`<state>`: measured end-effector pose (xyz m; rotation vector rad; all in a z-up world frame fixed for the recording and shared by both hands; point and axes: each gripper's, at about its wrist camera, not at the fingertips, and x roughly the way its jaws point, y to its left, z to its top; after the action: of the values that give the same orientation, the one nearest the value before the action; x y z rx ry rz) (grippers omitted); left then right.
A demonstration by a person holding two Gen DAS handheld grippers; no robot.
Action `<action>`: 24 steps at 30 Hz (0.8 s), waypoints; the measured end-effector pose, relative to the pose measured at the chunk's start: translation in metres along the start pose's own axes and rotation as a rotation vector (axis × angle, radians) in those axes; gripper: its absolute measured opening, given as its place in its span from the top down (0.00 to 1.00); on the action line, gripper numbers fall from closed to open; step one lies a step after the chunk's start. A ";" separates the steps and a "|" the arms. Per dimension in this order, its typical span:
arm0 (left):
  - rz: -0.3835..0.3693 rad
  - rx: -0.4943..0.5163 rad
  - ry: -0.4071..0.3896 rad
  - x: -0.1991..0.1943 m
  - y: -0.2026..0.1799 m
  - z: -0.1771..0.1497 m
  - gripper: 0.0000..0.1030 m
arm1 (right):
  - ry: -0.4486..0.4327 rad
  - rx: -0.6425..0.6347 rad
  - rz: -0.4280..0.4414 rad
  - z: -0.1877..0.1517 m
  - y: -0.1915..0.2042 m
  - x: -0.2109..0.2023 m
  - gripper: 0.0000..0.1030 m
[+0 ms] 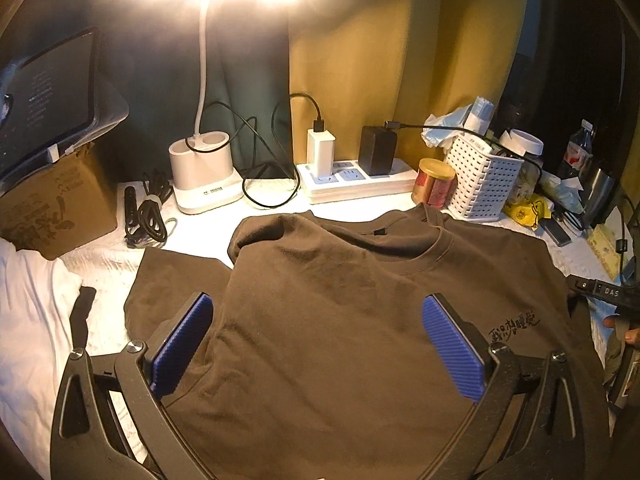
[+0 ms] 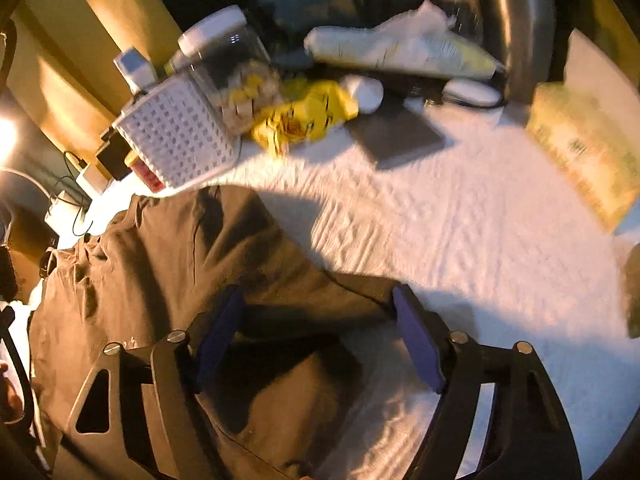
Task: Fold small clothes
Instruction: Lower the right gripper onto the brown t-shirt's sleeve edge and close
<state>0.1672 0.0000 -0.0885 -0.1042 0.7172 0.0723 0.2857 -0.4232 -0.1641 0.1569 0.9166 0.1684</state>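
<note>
A brown T-shirt (image 1: 340, 320) lies spread on the white textured table cover (image 1: 108, 264), collar away from me, black lettering on its chest at the right. Its left side is folded over onto the body. My left gripper (image 1: 318, 320) is open, blue pads wide apart just above the shirt's middle. In the right wrist view the shirt (image 2: 160, 264) fills the lower left, its right sleeve reaching out on the cover (image 2: 480, 240). My right gripper (image 2: 318, 316) is open, its pads straddling the sleeve's edge, with nothing pinched between them.
Along the back stand a lamp base (image 1: 202, 172), a power strip (image 1: 356, 178) with chargers and cables, a tin (image 1: 434, 182), a white basket (image 1: 482, 178) and a jar (image 2: 232, 76). A cardboard box (image 1: 52, 204) is left. A yellow packet (image 2: 304, 116), dark pad (image 2: 396, 132) and steel flask (image 2: 520, 28) are right.
</note>
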 end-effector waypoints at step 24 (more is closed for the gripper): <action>-0.056 -0.083 -0.013 -0.005 0.054 -0.018 0.00 | -0.128 -0.221 -0.006 0.006 0.093 -0.054 0.96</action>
<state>0.1458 0.0509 -0.1027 -0.2031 0.6980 0.0493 0.2511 -0.3441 -0.0991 -0.0400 0.7652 0.2497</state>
